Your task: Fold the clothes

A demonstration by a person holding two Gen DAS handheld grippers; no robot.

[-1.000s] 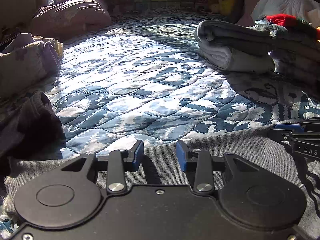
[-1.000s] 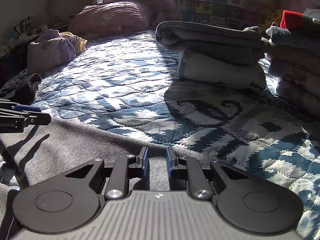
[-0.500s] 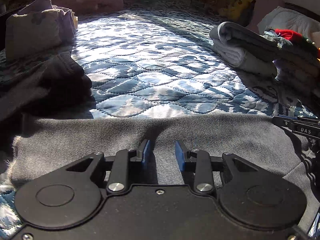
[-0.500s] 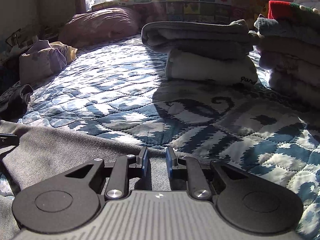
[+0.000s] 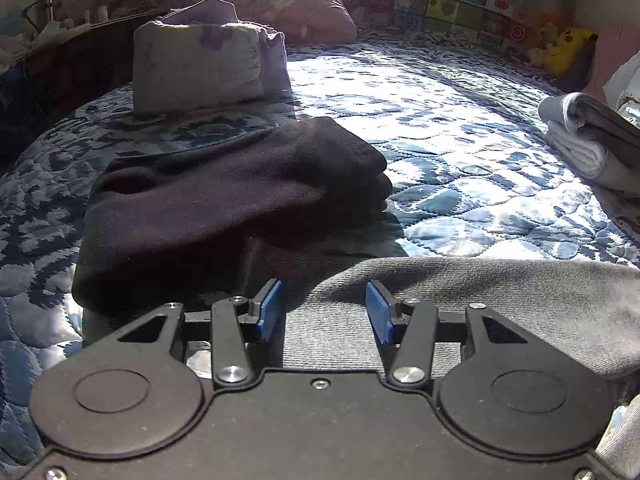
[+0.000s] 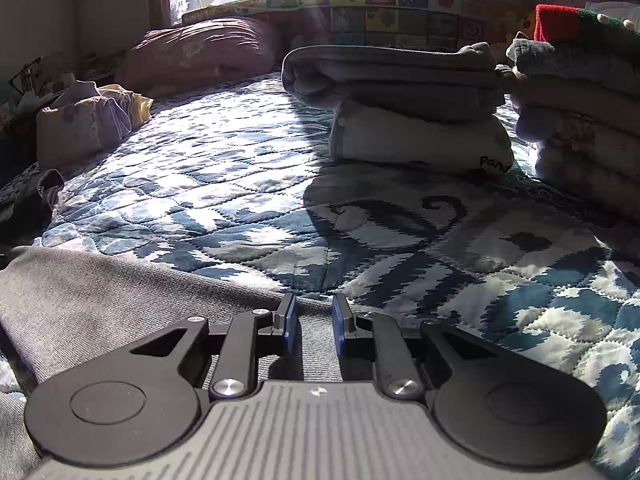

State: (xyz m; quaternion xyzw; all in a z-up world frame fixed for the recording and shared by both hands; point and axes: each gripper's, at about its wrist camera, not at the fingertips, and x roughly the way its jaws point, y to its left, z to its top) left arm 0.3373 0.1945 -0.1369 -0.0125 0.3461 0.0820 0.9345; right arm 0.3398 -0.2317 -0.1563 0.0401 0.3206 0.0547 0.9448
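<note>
A grey ribbed garment [image 5: 500,300] lies flat on the blue quilted bed [image 5: 440,128], under both grippers. My left gripper [image 5: 324,310] hovers over its left part with its blue pads wide apart and nothing between them. In the right wrist view the same grey garment [image 6: 100,292] runs left from my right gripper [image 6: 316,322]. Its pads stand close together at the garment's far edge, with the cloth pinched between them. A folded black garment [image 5: 224,200] lies just ahead of the left gripper, overlapping the grey one's left end.
Folded grey and white clothes [image 6: 400,88] are stacked ahead of the right gripper, with a taller pile [image 6: 580,100] to their right. A small floral pillow [image 5: 192,64] and a pink duvet [image 5: 280,4] sit at the far left. A yellow plush toy [image 5: 568,44] rests by the headboard.
My left gripper has swung to the left, now facing the black garment, and its pads have spread wider. The right gripper keeps the same narrow gap on the grey garment's edge.
</note>
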